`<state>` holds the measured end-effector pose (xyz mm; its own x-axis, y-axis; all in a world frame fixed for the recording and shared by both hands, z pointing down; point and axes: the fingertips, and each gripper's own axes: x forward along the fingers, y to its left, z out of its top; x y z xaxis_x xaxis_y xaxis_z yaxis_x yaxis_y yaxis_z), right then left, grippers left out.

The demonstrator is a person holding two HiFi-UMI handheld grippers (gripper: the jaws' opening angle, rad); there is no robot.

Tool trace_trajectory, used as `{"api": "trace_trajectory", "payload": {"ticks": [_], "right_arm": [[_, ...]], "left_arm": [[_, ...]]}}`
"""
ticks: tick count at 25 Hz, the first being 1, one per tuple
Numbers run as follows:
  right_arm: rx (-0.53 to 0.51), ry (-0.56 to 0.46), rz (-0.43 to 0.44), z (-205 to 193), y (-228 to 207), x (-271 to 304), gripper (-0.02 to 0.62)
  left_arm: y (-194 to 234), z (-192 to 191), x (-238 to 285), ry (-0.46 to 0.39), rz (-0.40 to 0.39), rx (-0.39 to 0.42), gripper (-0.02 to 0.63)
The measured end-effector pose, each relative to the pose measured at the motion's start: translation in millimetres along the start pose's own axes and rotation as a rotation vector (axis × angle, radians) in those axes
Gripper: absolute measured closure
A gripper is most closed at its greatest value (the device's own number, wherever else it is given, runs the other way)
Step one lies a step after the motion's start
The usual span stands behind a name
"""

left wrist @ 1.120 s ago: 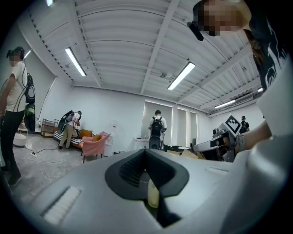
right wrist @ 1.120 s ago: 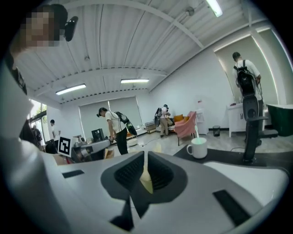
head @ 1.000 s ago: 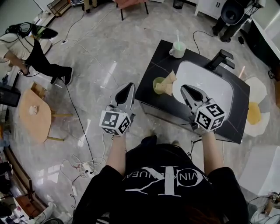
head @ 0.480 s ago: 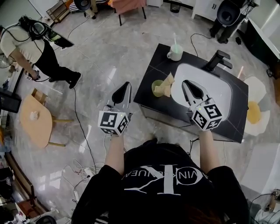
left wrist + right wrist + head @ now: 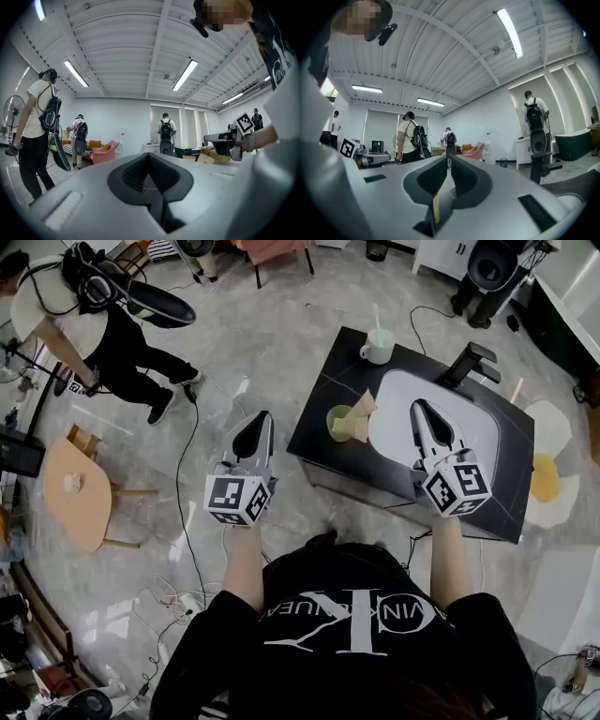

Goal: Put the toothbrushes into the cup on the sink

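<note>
A black sink counter point(image 5: 323, 404) with a white basin point(image 5: 394, 395) stands in front of me in the head view. At its far corner a white cup point(image 5: 379, 347) holds one pale toothbrush point(image 5: 380, 320). A green cup point(image 5: 337, 421) sits at the counter's left side with tan wedge-shaped things point(image 5: 359, 420) beside it. My right gripper point(image 5: 418, 405) hangs shut and empty over the basin. My left gripper point(image 5: 255, 416) is shut and empty over the floor, left of the counter. Both gripper views look out level across the room, with the left gripper point(image 5: 149, 154) and the right gripper point(image 5: 449, 157) closed on nothing.
A black faucet point(image 5: 472, 364) rises at the basin's far side. A person with a backpack point(image 5: 103, 315) walks on the floor at far left. A small wooden table point(image 5: 73, 488), floor cables point(image 5: 178, 512) and an egg-shaped mat point(image 5: 548, 479) surround the counter.
The left gripper drifted slightly left and the right gripper swung straighter over the basin. The person at far left walked further along. Both pairs of jaws stayed shut.
</note>
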<state>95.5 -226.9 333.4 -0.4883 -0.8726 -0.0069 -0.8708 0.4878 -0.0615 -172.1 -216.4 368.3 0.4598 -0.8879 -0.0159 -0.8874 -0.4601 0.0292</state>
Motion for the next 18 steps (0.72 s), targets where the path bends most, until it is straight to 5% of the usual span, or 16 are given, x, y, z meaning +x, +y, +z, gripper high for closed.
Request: {"api": "trace_trajectory", "payload": {"ticks": [18], "right_arm": [[0.006, 0.009, 0.002, -16.8, 6.2, -1.2, 0.560]], "left_arm": [[10.3, -4.3, -6.5, 0.007, 0.027, 0.011, 0.594]]}}
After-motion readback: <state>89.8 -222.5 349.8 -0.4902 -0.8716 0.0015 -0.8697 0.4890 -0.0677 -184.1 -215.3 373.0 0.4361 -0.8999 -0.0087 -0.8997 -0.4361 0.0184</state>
